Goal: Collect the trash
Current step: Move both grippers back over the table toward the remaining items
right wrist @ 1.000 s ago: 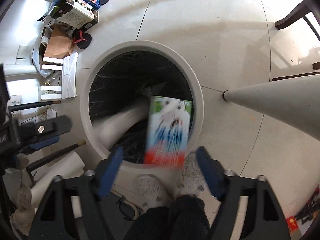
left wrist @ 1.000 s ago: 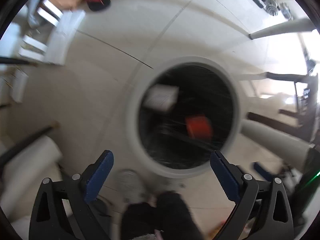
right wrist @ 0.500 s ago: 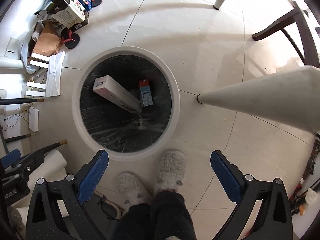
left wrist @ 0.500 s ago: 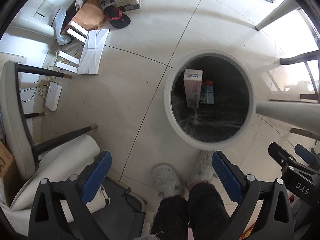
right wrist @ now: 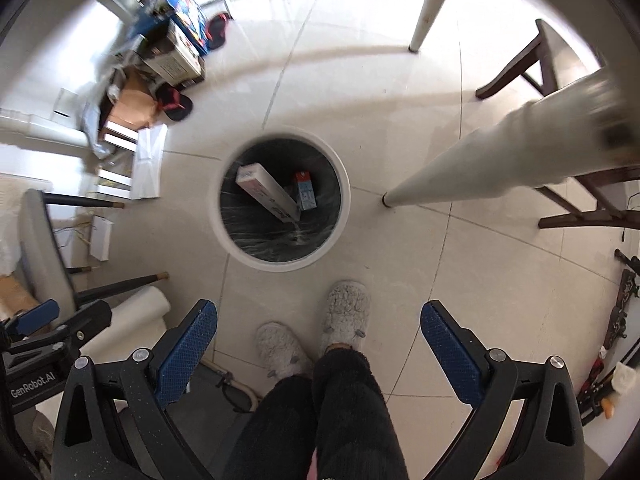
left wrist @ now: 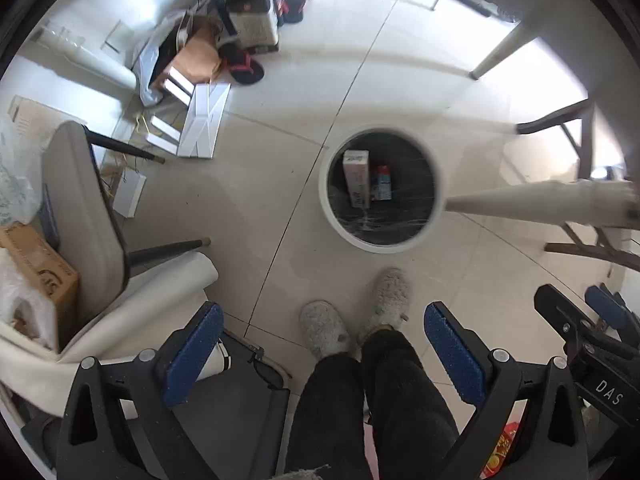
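A round white bin (left wrist: 328, 216) (right wrist: 344, 216) with a black liner stands on the tiled floor below both grippers. Inside it lie a long white carton (left wrist: 357, 178) (right wrist: 268, 192) and a smaller blue and red box (left wrist: 382, 184) (right wrist: 306, 196). My left gripper (left wrist: 320, 344) hangs high above the floor, open, nothing between its blue pads. My right gripper (right wrist: 318, 340) is likewise open and empty, high above the bin. Each gripper shows at the edge of the other's view.
A person's legs and grey slippers (left wrist: 352, 320) (right wrist: 312, 332) stand just before the bin. White table legs (left wrist: 540, 204) (right wrist: 500, 160) and dark wooden chairs (right wrist: 560, 64) are to the right. A grey chair (left wrist: 84, 220), cardboard boxes (left wrist: 36, 264) and floor clutter (left wrist: 224, 52) lie left.
A second ago the boxes were dropping into the bin from the opening jaws. Both grippers have since risen well above the bin, which now looks much smaller; the boxes rest inside.
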A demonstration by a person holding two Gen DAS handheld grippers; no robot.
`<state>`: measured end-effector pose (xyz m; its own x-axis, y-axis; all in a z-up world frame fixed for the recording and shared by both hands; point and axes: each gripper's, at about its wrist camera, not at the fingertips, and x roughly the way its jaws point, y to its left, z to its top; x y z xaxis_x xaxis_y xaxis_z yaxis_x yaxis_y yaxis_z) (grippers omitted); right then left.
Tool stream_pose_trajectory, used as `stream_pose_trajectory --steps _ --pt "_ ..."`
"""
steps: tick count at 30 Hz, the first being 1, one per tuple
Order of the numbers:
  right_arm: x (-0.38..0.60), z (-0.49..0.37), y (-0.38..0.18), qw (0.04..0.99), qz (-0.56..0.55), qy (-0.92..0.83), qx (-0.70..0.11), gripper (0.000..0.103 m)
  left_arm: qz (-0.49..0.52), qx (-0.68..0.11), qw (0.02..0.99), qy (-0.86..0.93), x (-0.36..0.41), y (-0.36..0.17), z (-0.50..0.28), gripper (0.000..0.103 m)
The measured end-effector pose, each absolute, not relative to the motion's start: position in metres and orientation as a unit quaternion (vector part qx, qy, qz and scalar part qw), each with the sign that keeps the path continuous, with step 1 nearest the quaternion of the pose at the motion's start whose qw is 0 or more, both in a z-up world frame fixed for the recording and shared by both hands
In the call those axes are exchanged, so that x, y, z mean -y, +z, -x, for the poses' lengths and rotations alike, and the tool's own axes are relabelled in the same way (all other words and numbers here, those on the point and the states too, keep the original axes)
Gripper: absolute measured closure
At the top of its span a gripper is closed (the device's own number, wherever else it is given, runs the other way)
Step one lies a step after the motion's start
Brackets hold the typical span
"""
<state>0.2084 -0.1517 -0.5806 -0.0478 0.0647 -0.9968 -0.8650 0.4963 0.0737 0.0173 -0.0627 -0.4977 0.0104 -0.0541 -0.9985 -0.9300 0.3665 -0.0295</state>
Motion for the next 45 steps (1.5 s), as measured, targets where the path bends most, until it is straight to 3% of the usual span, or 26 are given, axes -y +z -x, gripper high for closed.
stream_pose_trajectory --steps 13,20,29,36,45 --pt "0.190 -0.204 -0.381 0.625 0.265 0.410 -0.609 0.001 0.377 -0.549 0.640 0.382 0.074 -0.336 -0.018 0.000" --pt "0.162 -0.240 -0.305 0.631 0.220 0.424 -0.611 0.001 0.268 -0.550 0.688 0.390 0.023 -0.288 -0.071 0.000" --pt "0.084 -0.366 -0.274 0.665 0.188 0.391 -0.608 0.001 0.111 -0.631 0.675 0.366 -0.078 -0.293 -0.178 0.000" --pt "-0.001 -0.490 -0.284 0.674 0.208 0.367 -0.606 0.000 0.109 -0.714 0.635 0.274 -0.160 -0.353 -0.245 0.000" --pt "-0.089 -0.582 -0.322 0.658 0.241 0.370 -0.610 0.000 0.060 -0.766 0.613 0.185 -0.174 -0.395 -0.276 0.000"
